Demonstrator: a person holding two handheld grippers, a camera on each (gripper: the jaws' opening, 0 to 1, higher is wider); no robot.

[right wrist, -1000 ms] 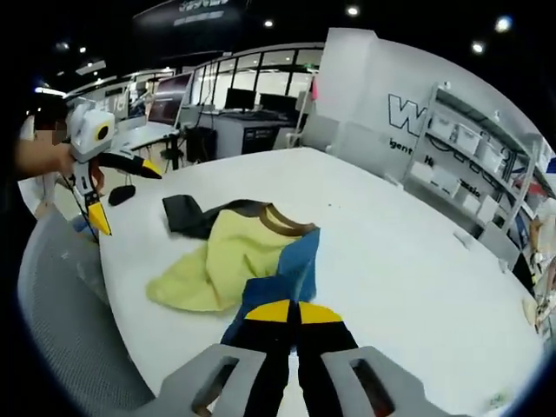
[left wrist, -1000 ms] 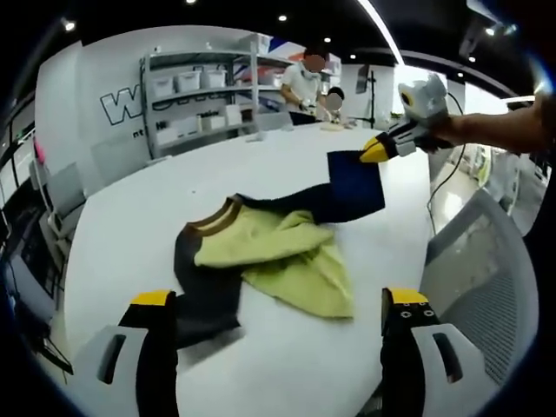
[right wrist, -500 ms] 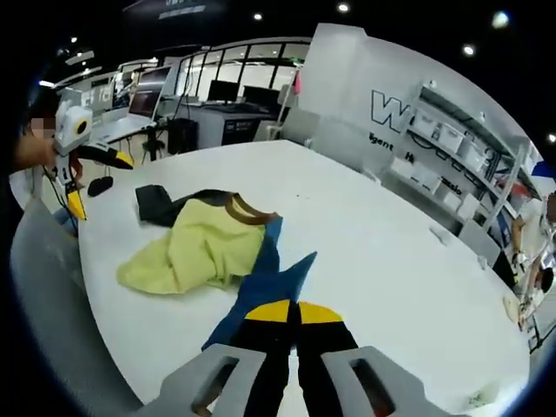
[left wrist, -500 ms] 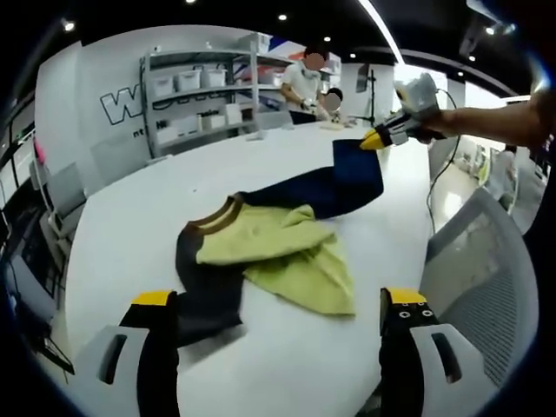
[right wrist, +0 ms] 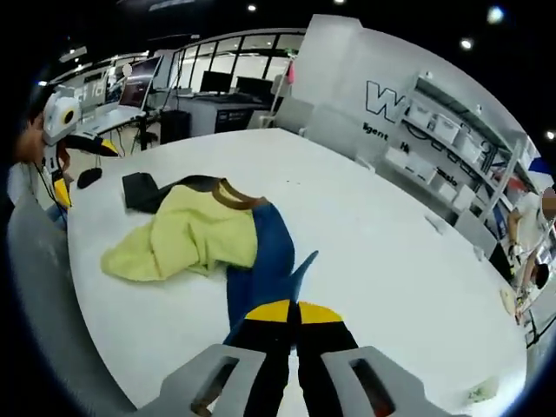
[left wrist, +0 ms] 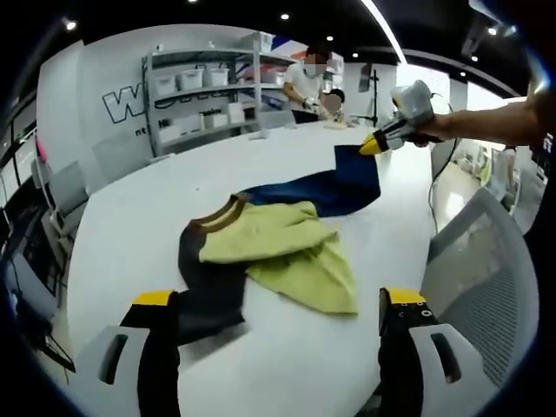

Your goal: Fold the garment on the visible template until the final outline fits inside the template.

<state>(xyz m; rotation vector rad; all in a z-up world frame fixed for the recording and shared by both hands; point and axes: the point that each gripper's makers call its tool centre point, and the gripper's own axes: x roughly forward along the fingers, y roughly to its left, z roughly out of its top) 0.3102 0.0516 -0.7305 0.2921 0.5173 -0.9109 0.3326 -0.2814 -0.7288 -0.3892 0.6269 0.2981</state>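
Note:
A yellow-green garment (left wrist: 287, 252) with navy sleeves and a brown collar (left wrist: 217, 217) lies crumpled on the white table (left wrist: 130, 217). My right gripper (left wrist: 375, 144) is shut on the cuff of one blue sleeve (left wrist: 334, 191), drawn out away from the body. In the right gripper view that sleeve (right wrist: 265, 256) runs from the yellow body (right wrist: 191, 234) down into my shut right gripper (right wrist: 287, 314). The other dark sleeve (left wrist: 204, 291) lies near my left gripper (left wrist: 278, 308), which stands open above the table's near edge. The left gripper (right wrist: 80, 167) hangs open beside the table.
A grey mesh chair (left wrist: 486, 278) stands by the table edge on the right. Shelving with white boxes (left wrist: 200, 95) and people (left wrist: 308, 82) are at the far end. A small dark object (right wrist: 87, 178) lies near the table's edge.
My right gripper has pulled the blue sleeve farther out from the body, so it lies straighter and flatter. The left gripper has stayed open in place.

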